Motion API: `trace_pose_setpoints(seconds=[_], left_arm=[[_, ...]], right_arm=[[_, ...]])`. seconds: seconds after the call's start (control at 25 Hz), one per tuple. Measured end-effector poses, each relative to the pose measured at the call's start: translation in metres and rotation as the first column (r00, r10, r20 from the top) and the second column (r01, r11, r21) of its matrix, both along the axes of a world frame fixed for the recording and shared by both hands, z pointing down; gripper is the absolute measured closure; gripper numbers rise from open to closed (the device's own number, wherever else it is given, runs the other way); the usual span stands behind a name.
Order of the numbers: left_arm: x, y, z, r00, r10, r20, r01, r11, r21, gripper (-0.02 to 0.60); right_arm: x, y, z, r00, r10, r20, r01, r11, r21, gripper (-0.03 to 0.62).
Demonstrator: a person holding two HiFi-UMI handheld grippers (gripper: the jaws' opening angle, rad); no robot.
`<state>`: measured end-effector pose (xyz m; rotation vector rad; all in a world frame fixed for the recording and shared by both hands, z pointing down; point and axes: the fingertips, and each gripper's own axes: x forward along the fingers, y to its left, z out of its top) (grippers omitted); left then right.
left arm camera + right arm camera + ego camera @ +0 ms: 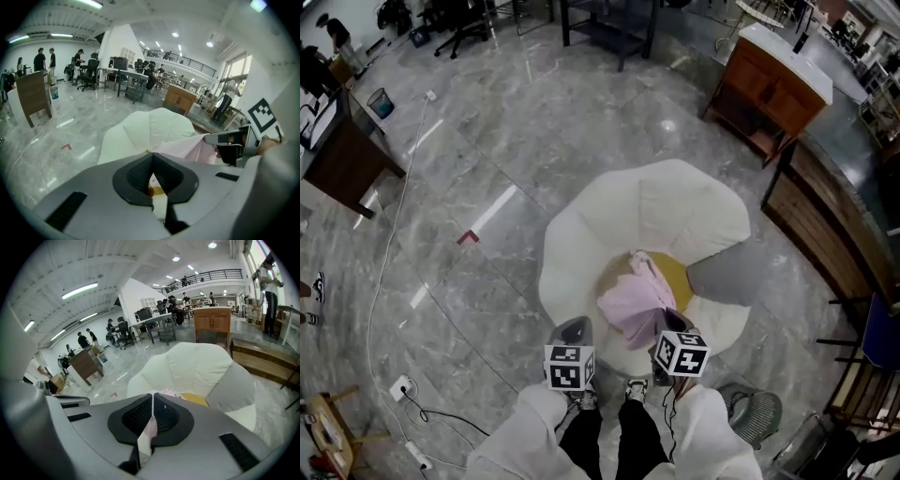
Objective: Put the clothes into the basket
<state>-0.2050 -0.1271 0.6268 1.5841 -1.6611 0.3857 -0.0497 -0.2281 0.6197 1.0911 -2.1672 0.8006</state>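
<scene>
A pink garment (633, 300) hangs over the white petal-shaped seat (656, 211) and its yellow cushion (680, 277). Both grippers hold it up. My left gripper (574, 326) is shut on one edge of the cloth. In the left gripper view the pink garment (197, 150) stretches from the closed jaws of the left gripper (151, 154) toward the other gripper. My right gripper (673, 321) is shut on the other side. In the right gripper view a fold of the pink garment (149, 430) is pinched between the jaws of the right gripper (152, 397). A grey mesh basket (752, 412) stands on the floor at the lower right.
A grey cushion (731, 272) lies on the seat's right side. A wooden cabinet (769, 89) and a low wooden bench (825, 216) stand to the right. A dark desk (342, 155) is at the left. A cable and socket (401, 384) lie on the floor.
</scene>
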Motion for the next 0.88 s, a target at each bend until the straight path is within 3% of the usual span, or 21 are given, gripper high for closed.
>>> trace_pose_setpoints(seconds=[0.32, 0.48, 0.88], left_arm=[[0.02, 0.019, -0.07, 0.999, 0.046, -0.025, -0.046, 0.999, -0.002, 0.578], [0.031, 0.015, -0.104, 0.995, 0.088, -0.045, -0.087, 0.996, 0.035, 0.578], [0.076, -0.002, -0.162, 0.961, 0.253, -0.114, -0.241, 0.964, 0.113, 0.578]], right_arm=[[0.017, 0.028, -0.105, 0.988, 0.111, 0.108, -0.114, 0.993, 0.024, 0.569], [0.022, 0.041, -0.143, 0.983, 0.134, 0.124, -0.14, 0.989, 0.042, 0.569], [0.051, 0.055, -0.211, 0.949, 0.241, 0.201, -0.266, 0.958, 0.105, 0.569]])
